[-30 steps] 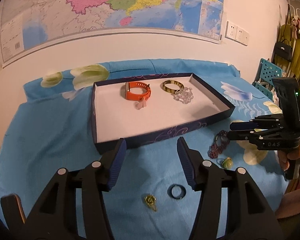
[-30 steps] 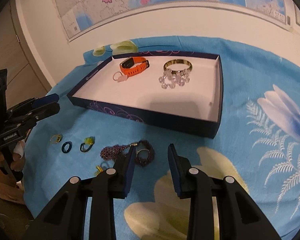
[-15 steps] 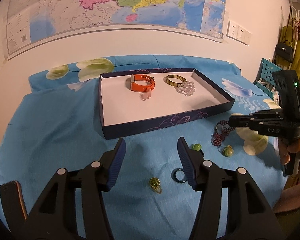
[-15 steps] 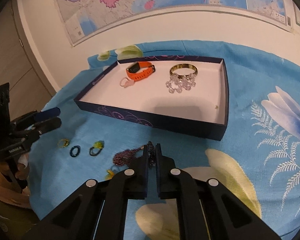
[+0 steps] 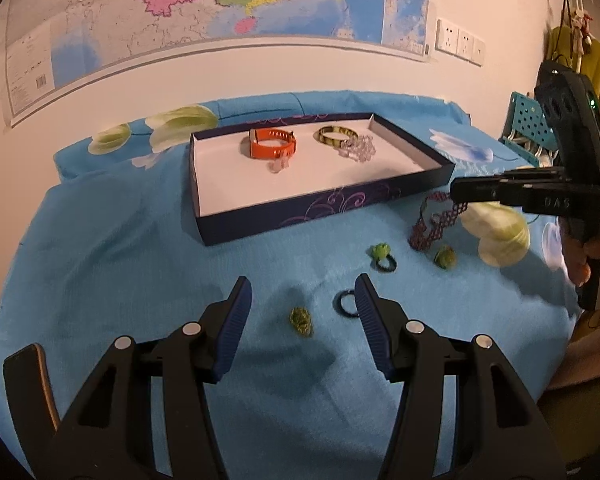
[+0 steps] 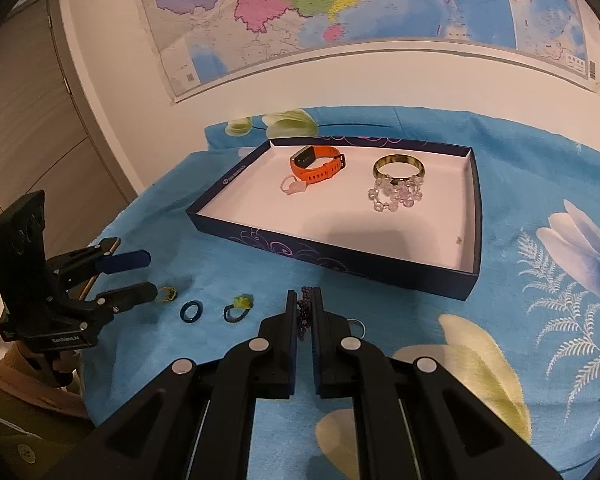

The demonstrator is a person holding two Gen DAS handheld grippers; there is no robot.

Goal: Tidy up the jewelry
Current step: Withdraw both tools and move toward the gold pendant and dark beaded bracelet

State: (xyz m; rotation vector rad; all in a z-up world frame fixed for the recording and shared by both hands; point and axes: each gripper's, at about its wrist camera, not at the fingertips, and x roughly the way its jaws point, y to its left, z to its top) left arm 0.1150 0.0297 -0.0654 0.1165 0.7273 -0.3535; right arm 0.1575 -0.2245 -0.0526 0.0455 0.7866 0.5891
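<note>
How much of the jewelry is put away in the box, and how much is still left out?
Done: four pieces lie in the box: the orange watch band, a pink ring, a gold bangle and a clear bead bracelet. In hand: the right gripper is pinching the purple beaded chain. Left: four small rings on the blue cloth, one between the open left gripper's fingers.

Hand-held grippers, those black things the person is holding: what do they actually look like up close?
Each is a black plastic frame with silver screw heads and two long fingers faced with ribbed dark-blue pads. The right hand-held gripper has an upright black block with a small green light and pale lettering on its side. The left hand-held gripper carries white lettering too. A tan sleeve shows beneath it.
</note>
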